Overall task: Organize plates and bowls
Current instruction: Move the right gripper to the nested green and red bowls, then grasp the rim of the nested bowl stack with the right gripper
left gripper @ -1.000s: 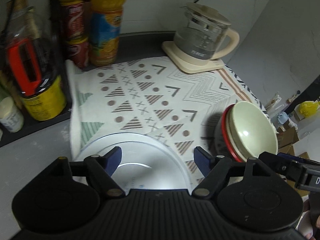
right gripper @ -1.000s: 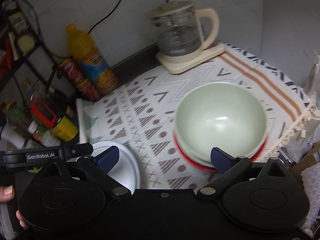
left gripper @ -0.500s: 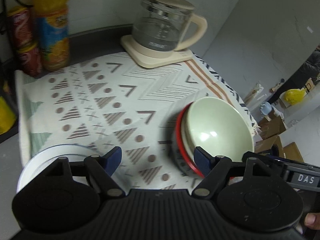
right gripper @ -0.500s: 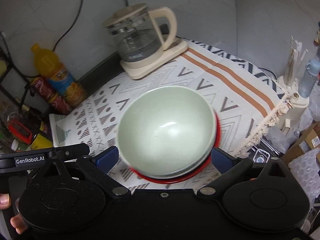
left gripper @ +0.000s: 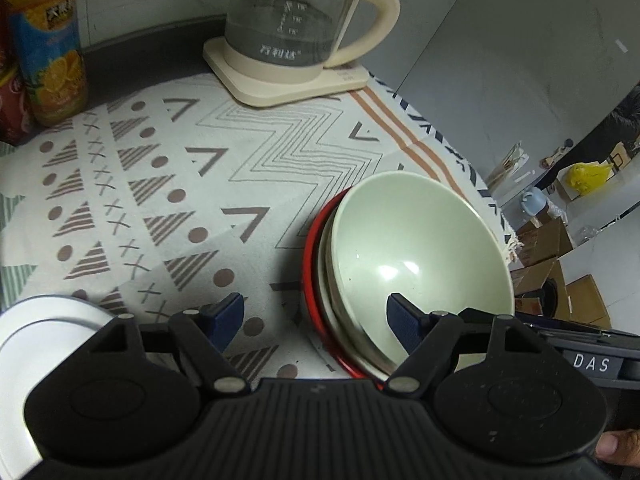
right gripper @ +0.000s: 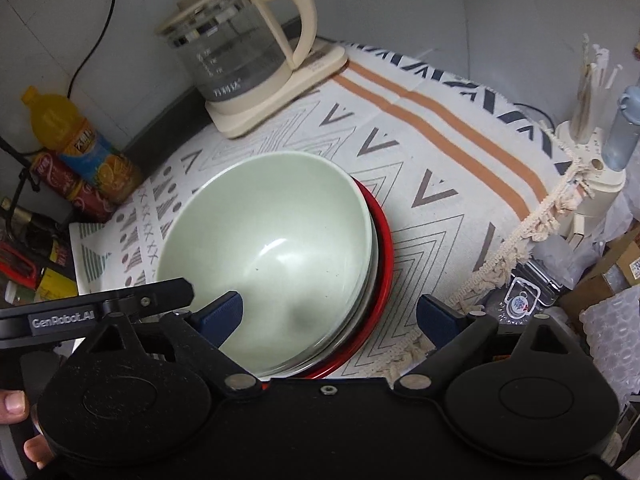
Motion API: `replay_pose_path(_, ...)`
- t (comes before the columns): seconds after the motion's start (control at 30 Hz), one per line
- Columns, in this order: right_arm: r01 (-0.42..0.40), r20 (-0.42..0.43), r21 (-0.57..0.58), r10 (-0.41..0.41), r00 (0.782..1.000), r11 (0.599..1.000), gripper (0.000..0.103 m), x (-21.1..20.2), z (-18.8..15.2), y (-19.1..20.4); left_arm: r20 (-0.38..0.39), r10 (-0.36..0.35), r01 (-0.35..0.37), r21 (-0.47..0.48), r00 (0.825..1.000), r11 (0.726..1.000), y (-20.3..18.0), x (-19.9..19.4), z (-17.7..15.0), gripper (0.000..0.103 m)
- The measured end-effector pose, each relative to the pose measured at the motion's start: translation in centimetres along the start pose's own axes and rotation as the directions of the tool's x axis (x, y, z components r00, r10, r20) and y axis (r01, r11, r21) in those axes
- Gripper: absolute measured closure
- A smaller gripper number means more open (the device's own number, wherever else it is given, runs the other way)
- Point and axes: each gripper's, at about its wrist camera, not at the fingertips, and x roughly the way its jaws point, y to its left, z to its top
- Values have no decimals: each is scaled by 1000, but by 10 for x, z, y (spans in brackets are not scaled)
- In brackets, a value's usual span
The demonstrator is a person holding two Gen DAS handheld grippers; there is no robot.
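A pale green bowl [left gripper: 420,256] [right gripper: 272,248] sits nested on top of a stack whose lowest bowl has a red rim [left gripper: 312,264] [right gripper: 386,256], on a patterned cloth. My left gripper [left gripper: 314,316] is open, one finger over the cloth and the other over the green bowl's inside, so it straddles the stack's left rim. My right gripper [right gripper: 330,316] is open across the stack's right rim. A white plate [left gripper: 24,344] lies at the lower left of the left wrist view, partly hidden by the gripper body.
A glass kettle [right gripper: 240,52] on a cream base stands at the back. An orange juice bottle [right gripper: 76,140] and red cans [right gripper: 76,188] stand at the back left. The cloth's fringed edge [right gripper: 520,232] drops off on the right, beside a chopstick holder [right gripper: 588,120] and boxes.
Both grippers have swung right and closed in on the bowl stack. The left one has left the white plate, which now sits at its lower left. Both stay open.
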Motion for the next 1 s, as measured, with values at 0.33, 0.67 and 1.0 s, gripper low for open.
replay_pose_path(0.33, -21, -118, -41, 16, 993, 999, 33, 39, 11, -7, -66, -5, -1, -83, 998, 997, 3, 36, 2, 52)
replay_pose_path(0.67, -43, -184, -77, 28, 982, 996, 46, 57, 6, -7, -107, -18, 5, -119, 994, 993, 4, 52, -4, 70)
replay_pose_path(1.0, -70, -171, -14, 67, 983, 997, 61, 52, 8, -18, -91, -15, 4, -123, 996, 992, 7, 44, -8, 72)
